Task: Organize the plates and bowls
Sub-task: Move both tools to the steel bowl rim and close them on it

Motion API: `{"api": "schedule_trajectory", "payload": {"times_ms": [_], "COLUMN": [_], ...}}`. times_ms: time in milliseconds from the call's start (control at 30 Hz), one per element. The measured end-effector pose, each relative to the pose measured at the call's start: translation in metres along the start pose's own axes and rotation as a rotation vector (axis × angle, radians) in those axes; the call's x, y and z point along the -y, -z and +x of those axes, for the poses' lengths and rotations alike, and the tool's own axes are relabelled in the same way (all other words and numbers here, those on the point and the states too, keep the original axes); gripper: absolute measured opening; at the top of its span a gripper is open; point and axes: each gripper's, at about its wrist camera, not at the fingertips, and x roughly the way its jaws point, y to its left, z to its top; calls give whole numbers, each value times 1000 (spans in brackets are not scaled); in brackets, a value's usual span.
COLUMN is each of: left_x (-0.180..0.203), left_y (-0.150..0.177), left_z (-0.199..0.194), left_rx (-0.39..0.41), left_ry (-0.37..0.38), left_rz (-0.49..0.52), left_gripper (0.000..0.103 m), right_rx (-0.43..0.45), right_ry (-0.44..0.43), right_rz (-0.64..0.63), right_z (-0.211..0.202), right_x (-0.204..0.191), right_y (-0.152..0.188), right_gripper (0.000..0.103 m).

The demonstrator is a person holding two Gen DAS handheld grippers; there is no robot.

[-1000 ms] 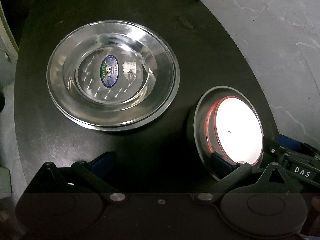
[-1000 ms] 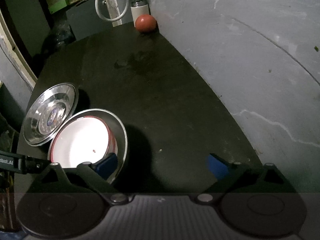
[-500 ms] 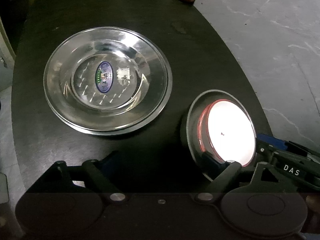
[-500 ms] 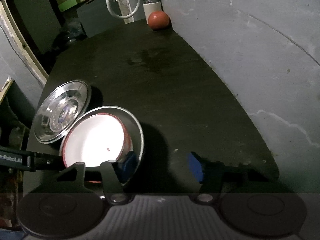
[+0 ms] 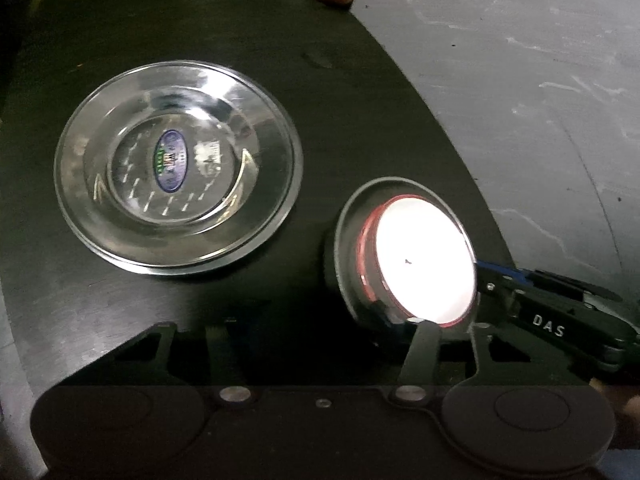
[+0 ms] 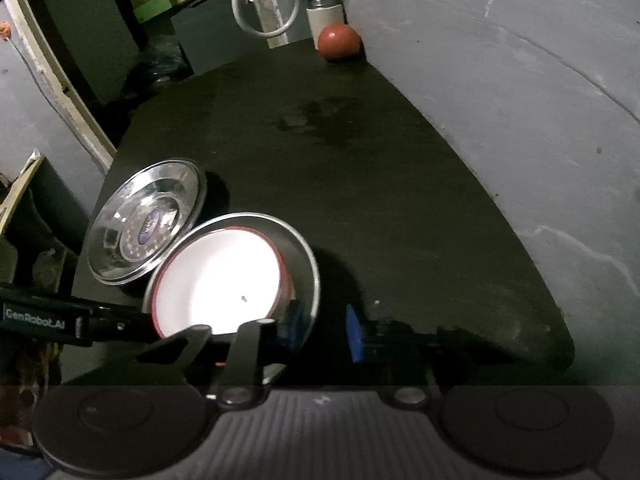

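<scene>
Since a second ago both pairs of jaws have drawn in a good deal, while the dishes lie where they lay.

The left gripper (image 5: 324,344) sits at the near edge of the dark oval table (image 5: 360,80). Its jaws are closing, half apart: the right finger lies against the near rim of the steel bowl (image 5: 346,248), the left finger stands over bare table, dim and hard to trace. The bowl's rim is between them, but I cannot tell that both pads press on it.

The right gripper (image 6: 322,330) is at the same bowl from the other side. Its jaws are closing and nearly together; one blue pad (image 6: 294,322) is inside the rim, the other blue pad (image 6: 354,338) just outside, the rim between them. Whether they pinch it yet is hard to make out in the dark.

Inside the steel bowl nests a white bowl with a red rim (image 5: 424,260), glaring so brightly that its inside is washed out. This pair stands by the table's near right edge.

Beyond, towards the left edge, lies the wide flat steel plate with an oval blue sticker (image 5: 176,168), apart from the bowl in the left view, partly overlapped by it in the right.

At the far edge rests a reddish-brown ball (image 6: 340,42), beside a pale cylindrical can (image 6: 326,14); in the left view the can is cut off.
</scene>
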Motion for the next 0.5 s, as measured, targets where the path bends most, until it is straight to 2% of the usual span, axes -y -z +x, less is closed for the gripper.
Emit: {"api": "schedule_trajectory", "payload": {"times_ms": [133, 367, 500], "left_x": [2, 8, 9], "left_y": [-1, -5, -6], "left_z": [0, 2, 4], "left_rx": [5, 11, 14], "left_ry": [22, 52, 60], "left_rz": [5, 36, 41], "left_gripper": [41, 21, 21], "right_rx": [0, -5, -6], "right_ry": [-10, -24, -25], "right_rz": [-2, 21, 24], "right_z": [0, 1, 1], "right_x": [-1, 3, 3], "right_y": [-1, -2, -2], "right_gripper": [14, 14, 14]}}
